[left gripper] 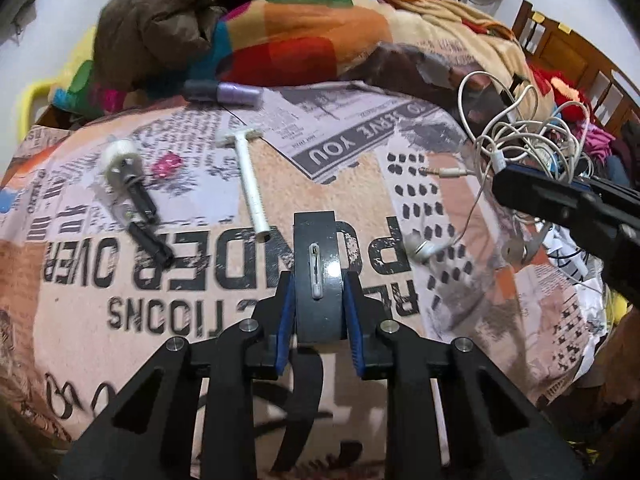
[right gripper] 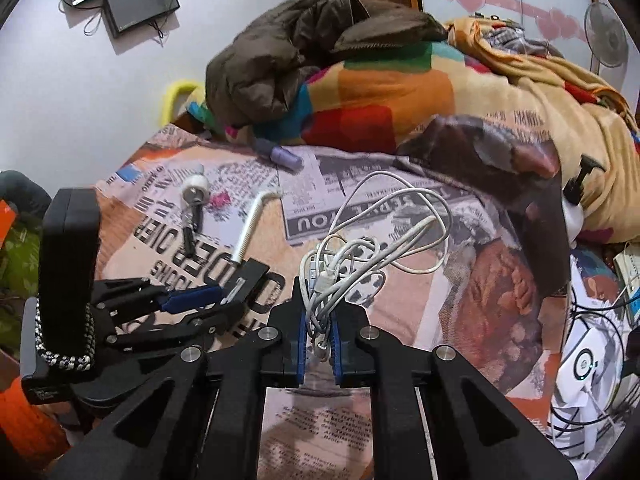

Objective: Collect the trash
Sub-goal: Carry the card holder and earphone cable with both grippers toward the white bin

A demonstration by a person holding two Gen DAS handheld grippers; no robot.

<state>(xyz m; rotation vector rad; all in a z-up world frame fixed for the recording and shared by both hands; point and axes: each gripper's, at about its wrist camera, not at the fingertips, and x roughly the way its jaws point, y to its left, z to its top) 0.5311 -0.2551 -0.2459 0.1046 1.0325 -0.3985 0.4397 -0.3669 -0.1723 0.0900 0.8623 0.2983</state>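
Left tongs [left gripper: 318, 280] clamp a black clip [left gripper: 318, 248] above the bed [left gripper: 120, 280] | right tongs [right gripper: 318, 320] pinch tangled white cables [right gripper: 360, 248] | white razor [left gripper: 250, 184] lies ahead-left, handle toward left tongs, nearer them

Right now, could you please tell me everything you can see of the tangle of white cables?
The white cables are a loose tangle of thin, rubbery-looking cords: earphones with a jack plug and an earbud, plus what looks like a USB lead. The right gripper is shut on the bunch near its middle, blue pads pressing both sides. Loops stick up and forward above the printed bedsheet; in the left view the earbud dangles down near the sheet. Whether any part touches the sheet is unclear.
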